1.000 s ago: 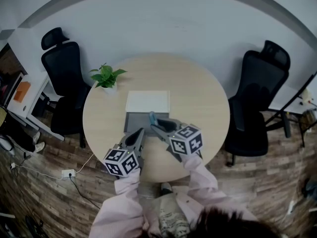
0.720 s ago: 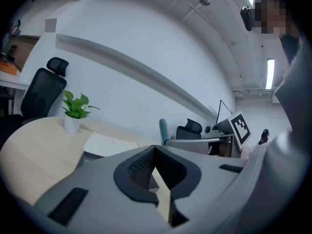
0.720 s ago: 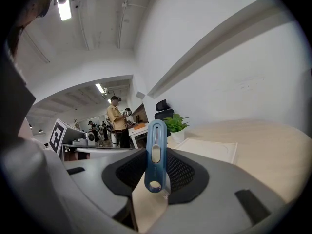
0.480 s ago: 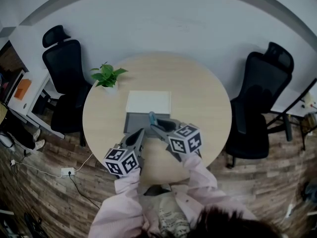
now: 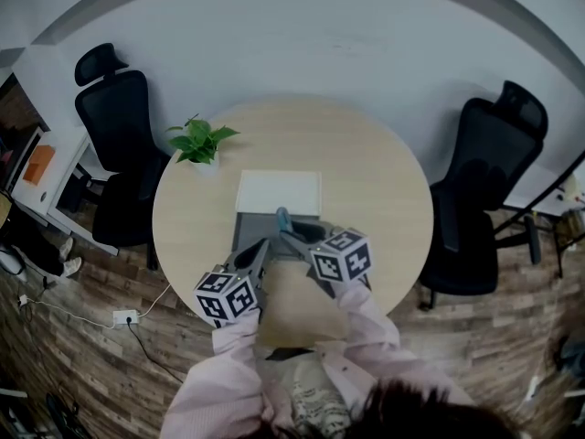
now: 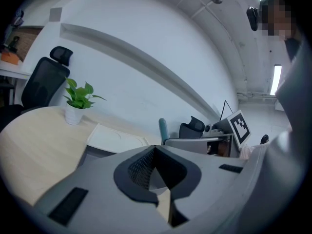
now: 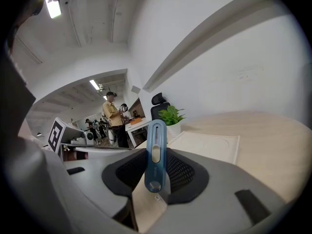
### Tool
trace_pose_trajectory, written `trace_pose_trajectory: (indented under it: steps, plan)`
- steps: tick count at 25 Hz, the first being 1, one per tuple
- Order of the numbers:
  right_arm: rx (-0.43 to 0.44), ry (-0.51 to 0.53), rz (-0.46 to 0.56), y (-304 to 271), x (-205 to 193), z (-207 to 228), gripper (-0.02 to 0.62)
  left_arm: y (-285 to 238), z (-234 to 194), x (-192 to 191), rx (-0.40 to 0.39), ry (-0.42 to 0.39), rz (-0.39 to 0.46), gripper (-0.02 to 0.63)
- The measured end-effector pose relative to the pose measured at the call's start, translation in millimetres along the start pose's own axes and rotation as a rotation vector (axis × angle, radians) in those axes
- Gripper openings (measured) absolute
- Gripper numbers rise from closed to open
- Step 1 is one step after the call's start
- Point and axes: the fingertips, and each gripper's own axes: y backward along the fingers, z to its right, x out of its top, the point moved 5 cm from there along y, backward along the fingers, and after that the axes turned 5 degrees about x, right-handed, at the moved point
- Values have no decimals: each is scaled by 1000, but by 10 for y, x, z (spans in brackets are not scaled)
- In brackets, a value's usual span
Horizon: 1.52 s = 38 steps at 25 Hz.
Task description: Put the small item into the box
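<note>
At the far left: a black high-backed office chair [image 5: 114,122] stands off the table edge, with a white side desk [image 5: 50,176] just beyond it.
Left rim of the table: a small green potted plant in a white pot [image 5: 199,143] [image 6: 78,104] sits upright.
Table: a round pale wooden table [image 5: 375,181] fills the middle of the room.
Lid: a flat white rectangular lid [image 5: 278,192] [image 6: 117,138] [image 7: 207,146] lies on the table, right of the plant, touching the far edge of the box.
Box: an open grey box [image 5: 249,229] sits just in front of the lid, nearer the person.
Left gripper: the left gripper [image 5: 260,247] [image 6: 156,150] hovers at the box's near left edge; its jaws are closed together and nothing sits between them.
Left cube: its black-and-white marker cube [image 5: 226,297] rides nearest the person.
Small item: a slim blue plastic item [image 5: 282,218] [image 7: 156,150] with a slider slot stands upright over the box's near part.
Right gripper: the right gripper [image 5: 286,234] [image 7: 157,179] has its dark pads clamped on the lower part of the blue item, jaws partly apart around it.
Right cube: its marker cube [image 5: 341,256] [image 6: 239,126] sits just right of the left gripper.
Sleeves: pale pink sleeves [image 5: 228,378] run back from both tools.
Far right: a second black office chair [image 5: 489,167] stands clear of the table.
</note>
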Motion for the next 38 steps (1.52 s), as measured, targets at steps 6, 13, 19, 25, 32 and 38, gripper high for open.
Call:
trace_pose_trajectory:
  steps: [6, 13, 19, 25, 32, 38]
  plan:
    - [-16, -20, -35, -166, -38, 108, 126, -95, -178, -24, -2, 27, -33, 11]
    - [-33, -44, -95, -342, -112, 226, 126, -207, -343, -69, -14, 64, -74, 11]
    - [-39, -50, -126, -454, -158, 288, 126, -285, -435, -125, -24, 85, -99, 11]
    - [-47, -57, -184, -558, -239, 357, 126, -353, -520, -183, -27, 109, -129, 11]
    - [-59, -71, -247, -640, -347, 454, 126, -399, -564, -242, -29, 133, -156, 11]
    - [-51, -73, -303, -721, -445, 500, 126, -429, -594, -316, -32, 156, -179, 11]
